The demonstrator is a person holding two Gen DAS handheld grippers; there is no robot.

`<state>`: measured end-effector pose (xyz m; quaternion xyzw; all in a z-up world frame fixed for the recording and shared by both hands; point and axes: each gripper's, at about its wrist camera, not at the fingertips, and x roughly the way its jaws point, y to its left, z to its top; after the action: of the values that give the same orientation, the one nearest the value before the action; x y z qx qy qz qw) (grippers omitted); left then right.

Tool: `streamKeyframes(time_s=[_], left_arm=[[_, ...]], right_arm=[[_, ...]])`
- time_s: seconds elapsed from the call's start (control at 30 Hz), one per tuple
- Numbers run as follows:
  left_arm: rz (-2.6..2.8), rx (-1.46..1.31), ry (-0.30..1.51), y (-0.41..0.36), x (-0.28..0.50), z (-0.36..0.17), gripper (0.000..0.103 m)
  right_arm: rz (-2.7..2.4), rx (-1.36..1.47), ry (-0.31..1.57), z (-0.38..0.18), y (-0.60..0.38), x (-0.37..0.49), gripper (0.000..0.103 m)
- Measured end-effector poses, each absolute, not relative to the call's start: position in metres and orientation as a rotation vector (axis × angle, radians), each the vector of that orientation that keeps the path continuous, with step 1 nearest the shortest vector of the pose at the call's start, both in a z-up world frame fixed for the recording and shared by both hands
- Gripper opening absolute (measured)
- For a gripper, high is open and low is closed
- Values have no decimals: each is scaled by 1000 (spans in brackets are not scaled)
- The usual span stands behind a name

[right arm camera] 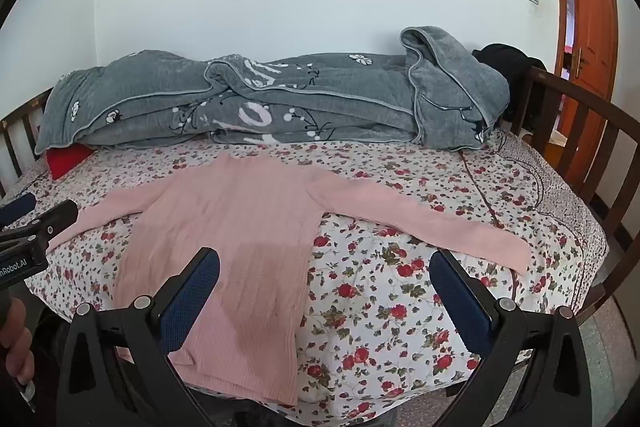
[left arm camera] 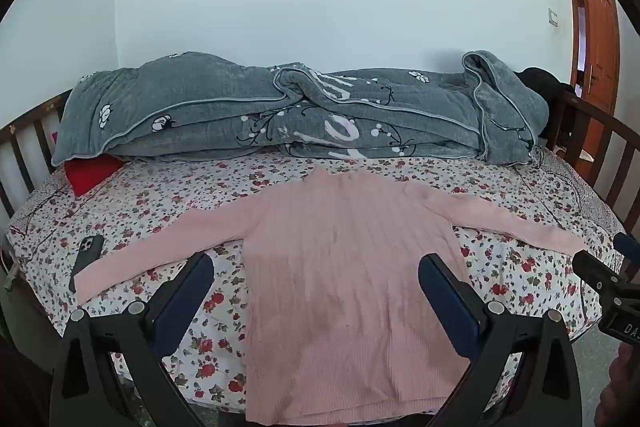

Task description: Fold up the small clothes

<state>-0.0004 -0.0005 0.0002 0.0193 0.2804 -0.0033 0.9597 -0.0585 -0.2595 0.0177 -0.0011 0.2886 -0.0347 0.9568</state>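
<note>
Left wrist view: your left gripper hangs over the body of the pink sweater, fingers spread as wide as they go and clamped on nothing. The sweater lies flat on the flowered bedsheet, collar pointing away from you toward the grey quilt, hem at the near edge of the bed. Its body runs near to far, while the two sleeves stretch out to either side, so the longest line of the garment runs left to right across the bed. The left cuff lies just beside a dark phone. A red cloth pokes out from under the quilt's left end.

In the right wrist view, your right gripper sits above the sheet at the sweater's right edge, below the right sleeve, jaws likewise wide apart and empty. Your other gripper shows at the left edge with white lettering that reads "nRobot.AI", cut off at the frame. The left view catches "DA" on the right tool, the rest out of frame. The quilt carries large white letters, too folded to read. A brown door stands at the right.
</note>
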Motion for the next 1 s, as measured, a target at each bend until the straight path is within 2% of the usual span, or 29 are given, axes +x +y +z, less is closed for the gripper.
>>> streamKeyframes(time_s=[1.0], left_arm=[[-7,15,554,-5,-3,11,103]], right_arm=[[-63,16,578,18,-259,-57,103]])
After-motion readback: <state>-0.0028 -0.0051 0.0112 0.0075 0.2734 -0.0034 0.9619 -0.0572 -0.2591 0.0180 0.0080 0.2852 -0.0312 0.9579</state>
